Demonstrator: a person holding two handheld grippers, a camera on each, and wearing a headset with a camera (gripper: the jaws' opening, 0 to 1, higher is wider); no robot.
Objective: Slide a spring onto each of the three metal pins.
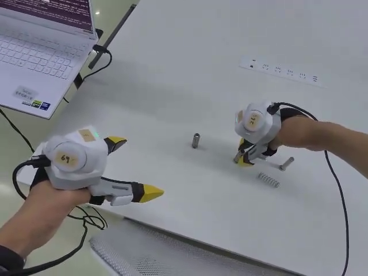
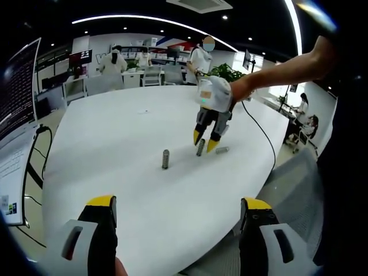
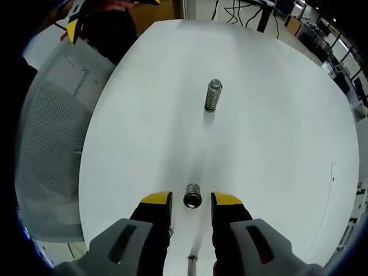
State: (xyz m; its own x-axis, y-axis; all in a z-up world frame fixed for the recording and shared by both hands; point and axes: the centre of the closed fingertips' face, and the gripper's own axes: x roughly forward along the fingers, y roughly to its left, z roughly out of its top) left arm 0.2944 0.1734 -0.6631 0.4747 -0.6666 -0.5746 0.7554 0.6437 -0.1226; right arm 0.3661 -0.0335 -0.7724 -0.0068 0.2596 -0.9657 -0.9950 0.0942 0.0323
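Nearest the person, the white left gripper (image 1: 133,167) with yellow-tipped jaws is held over the near edge of the wide white table (image 1: 172,69). Its jaws are spread wide and nothing is seen between them.

Further in, a small loose coil spring of grey metal (image 1: 268,180) is seen lying flat on the table. Just beyond it lies a short grey metal pin on its side (image 1: 286,164).

Beside these, the white right gripper (image 1: 241,159) is pointed down at the table. A small upright grey cylinder (image 3: 192,196), ribbed like a spring in the left gripper view, is flanked by its yellow tips. The jaws are drawn close, and a narrow gap is seen on each side of the cylinder.

Well apart from it stands another upright metal pin wrapped in a coil spring (image 1: 196,140).

Farthest off, a flat white power strip (image 1: 282,72) and an open silver laptop (image 1: 40,52) are seen.
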